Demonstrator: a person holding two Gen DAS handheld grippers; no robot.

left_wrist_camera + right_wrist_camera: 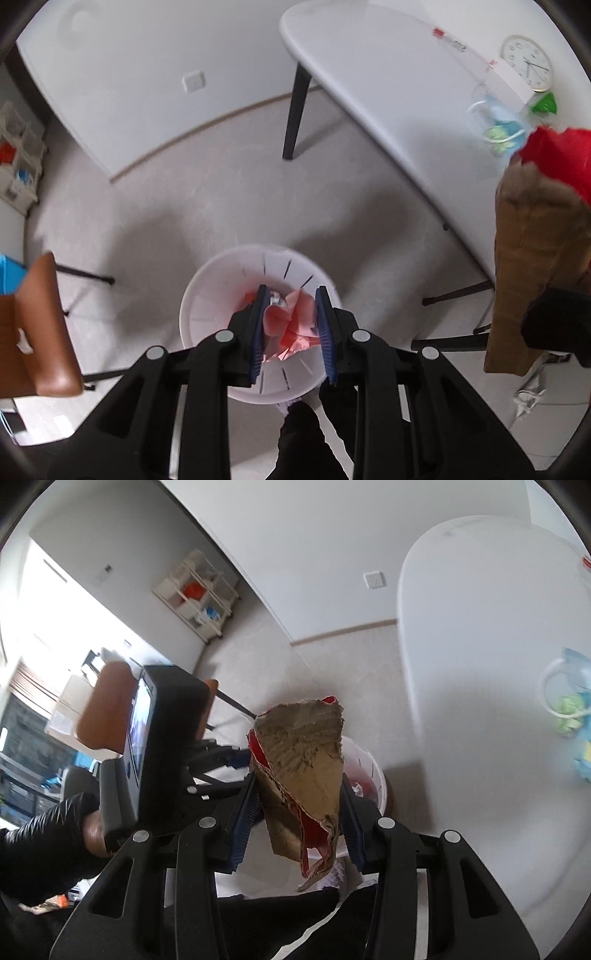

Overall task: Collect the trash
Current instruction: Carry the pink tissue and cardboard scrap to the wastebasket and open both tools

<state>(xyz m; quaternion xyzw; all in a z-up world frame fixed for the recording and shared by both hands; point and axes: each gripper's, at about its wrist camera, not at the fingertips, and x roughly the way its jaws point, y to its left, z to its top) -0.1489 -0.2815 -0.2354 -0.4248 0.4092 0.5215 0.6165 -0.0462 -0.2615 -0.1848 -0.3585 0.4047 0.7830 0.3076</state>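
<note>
A white slotted trash bin (221, 280) stands on the floor with pink and red paper scraps (293, 323) inside. My left gripper (291, 295) hangs open above the bin with nothing between its blue pads. My right gripper (301, 786) has a torn brown cardboard piece with a red inner face (306, 764) between its pads and holds it over the bin (373, 768). The same cardboard (535, 251) shows at the right edge of the left wrist view.
A white table (388, 92) with dark legs holds a clear container with blue and green wrappers (498, 125), a green scrap (543, 103) and a clock (528, 61). A brown chair (40, 325) stands left. A white shelf unit (199, 594) is by the wall.
</note>
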